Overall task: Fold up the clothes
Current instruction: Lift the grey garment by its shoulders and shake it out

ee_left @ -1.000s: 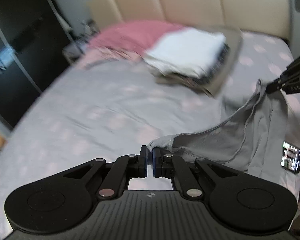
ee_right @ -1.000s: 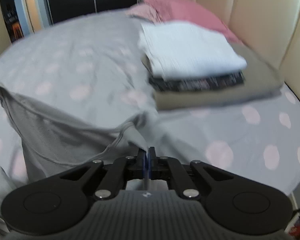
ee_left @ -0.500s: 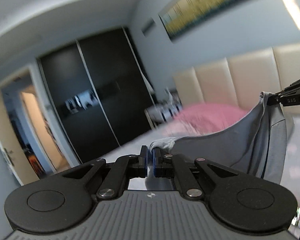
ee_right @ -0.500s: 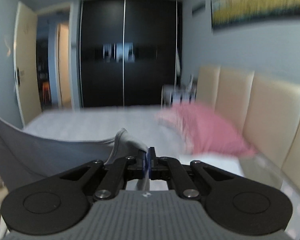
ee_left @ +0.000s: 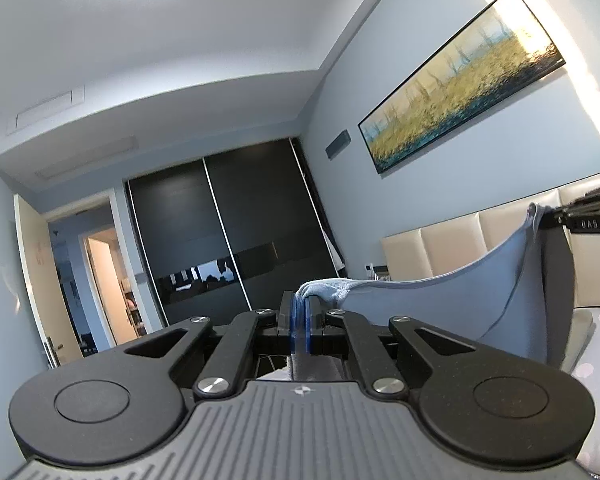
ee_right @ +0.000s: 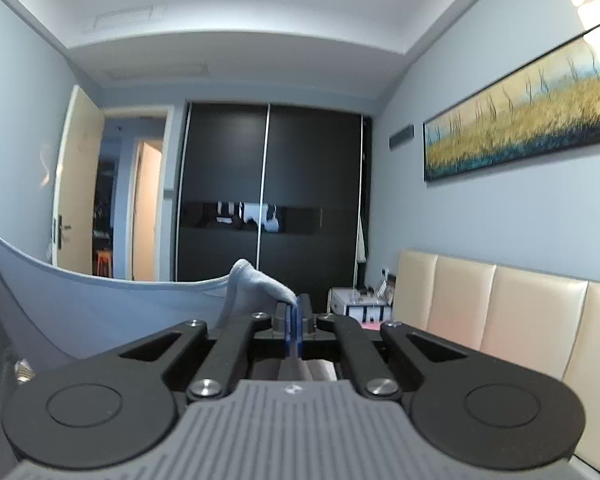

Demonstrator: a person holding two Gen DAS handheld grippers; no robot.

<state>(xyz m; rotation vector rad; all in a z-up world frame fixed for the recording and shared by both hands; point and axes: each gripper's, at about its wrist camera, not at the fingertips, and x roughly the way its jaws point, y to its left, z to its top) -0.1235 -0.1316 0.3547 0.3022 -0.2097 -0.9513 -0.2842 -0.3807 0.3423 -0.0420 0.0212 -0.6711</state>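
Seen from the left wrist view, left to right: cream open door (ee_left: 32,276) at the frame edge; black glossy sliding wardrobe (ee_left: 228,236) behind; black left gripper (ee_left: 300,314) in the centre, blue pads pressed together, pinching a bunched corner of the pale grey soft cotton garment (ee_left: 472,300); garment held up in the air, top edge sagging in a curve and rising rightward to the black right gripper (ee_left: 556,216), cut off at the frame edge, only its tip visible there, clamped on the other corner; long axis of the cloth running side to side between the two grippers, body hanging downward, lower hem hidden behind the left gripper's frame; long framed yellow-and-teal landscape painting (ee_left: 460,76) high on the wall; beige padded headboard (ee_left: 452,248) partly covered by the cloth; sliver of grey bed sheet with pink dots (ee_left: 596,352) at far right, rest of the bed out of sight.

Seen from the right wrist view, left to right: garment (ee_right: 100,312) entering from the left edge, far corner cut off; folded-over corner peaking beside the right gripper (ee_right: 293,312), blue pads shut on it; wardrobe (ee_right: 268,192) straight ahead, reflections too blurred to read; small white nightstand (ee_right: 360,304), items on it hard to make out; headboard (ee_right: 500,308) and painting (ee_right: 520,120) at right.
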